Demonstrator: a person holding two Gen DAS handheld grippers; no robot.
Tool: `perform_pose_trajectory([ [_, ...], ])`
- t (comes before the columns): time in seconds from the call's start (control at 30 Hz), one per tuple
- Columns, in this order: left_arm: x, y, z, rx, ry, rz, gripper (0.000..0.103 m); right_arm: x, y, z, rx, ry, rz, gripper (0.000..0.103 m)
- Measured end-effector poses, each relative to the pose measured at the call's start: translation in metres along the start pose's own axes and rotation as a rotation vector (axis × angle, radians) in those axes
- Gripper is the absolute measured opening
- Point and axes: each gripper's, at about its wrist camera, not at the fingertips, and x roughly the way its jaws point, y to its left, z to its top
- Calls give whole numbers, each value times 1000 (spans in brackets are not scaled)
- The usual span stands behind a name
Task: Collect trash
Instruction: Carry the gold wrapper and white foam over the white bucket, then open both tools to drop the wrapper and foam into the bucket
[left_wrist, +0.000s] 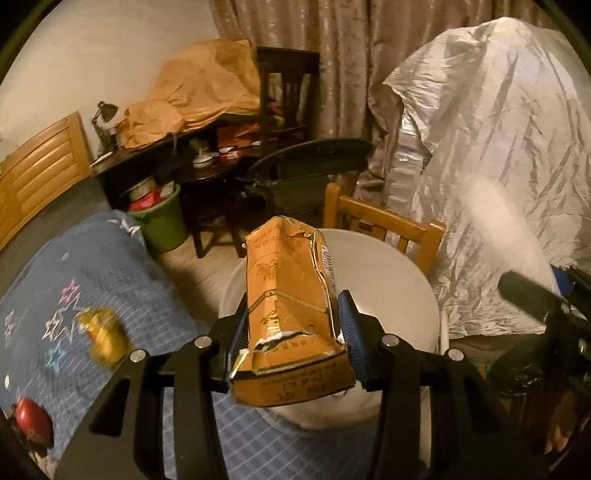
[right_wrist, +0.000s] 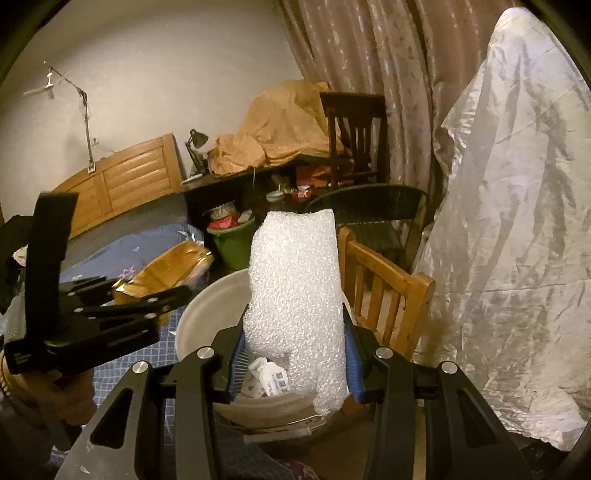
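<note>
Carrying two pieces of trash at once, one in each claw. My left gripper (left_wrist: 291, 343) is clenched on a crushed orange carton (left_wrist: 291, 314), blue pads pressed into both sides, torn lower flap hanging below the jaws. My right gripper (right_wrist: 293, 354) is clamped on a tall wad of white bubble wrap (right_wrist: 295, 295) that stands up well past the fingertips.

Just below and beyond both loads sits a pale round bin (right_wrist: 199, 325). From the right wrist view I can see scraps already in it, a small white printed packet (right_wrist: 269, 376) among them, so I judge some collecting is done. Both loads hover over or near its rim; neither is let go yet. Dropping the two is the step in hand, as I read it.

Left of the bin, the blue star-print bedspread (left_wrist: 92, 266) holds more: a blurred yellow crumpled thing (left_wrist: 105, 338), likely a wrapper, and a red round object (left_wrist: 33, 419) at the frame edge. Whether the red one is trash I cannot tell. I count the yellow one as probably still to fetch.

Behind the bin, a light wooden chair (left_wrist: 388, 229). Further off, a green bucket (left_wrist: 162, 221) stuffed with red and mixed rubbish, beside a dark cluttered table (left_wrist: 207, 170). On the right, a silver crinkled cover (left_wrist: 498, 166) drapes something tall. Curtains (left_wrist: 332, 55) close the far end.

Estimate: mid-task, two drops pending, bed not yet cleared.
</note>
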Motion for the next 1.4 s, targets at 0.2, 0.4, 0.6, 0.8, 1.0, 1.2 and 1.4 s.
perform_pose_trajectory([
  [0.2, 17, -10, 1, 17, 26, 14, 44, 28, 0, 3, 10, 68, 15, 44],
  [0.4, 24, -2, -1, 5, 48, 21, 44, 43, 7, -1, 15, 105, 27, 44],
  [0.6, 32, 0, 0, 1, 60, 16, 44, 48, 14, -1, 5, 114, 31, 44],
  [0.8, 37, 3, 0, -4, 70, 15, 44, 58, 19, 0, 1, 126, 35, 44],
  [1.0, 44, 4, -1, -9, 83, 13, 44, 67, 20, 0, -5, 137, 31, 44],
  [1.2, 49, 4, -2, -13, 90, 14, 44, 74, 19, 3, -9, 138, 30, 44],
  [1.4, 55, 6, -1, -25, 97, 7, 48, 90, 24, 6, -30, 152, 53, 45],
])
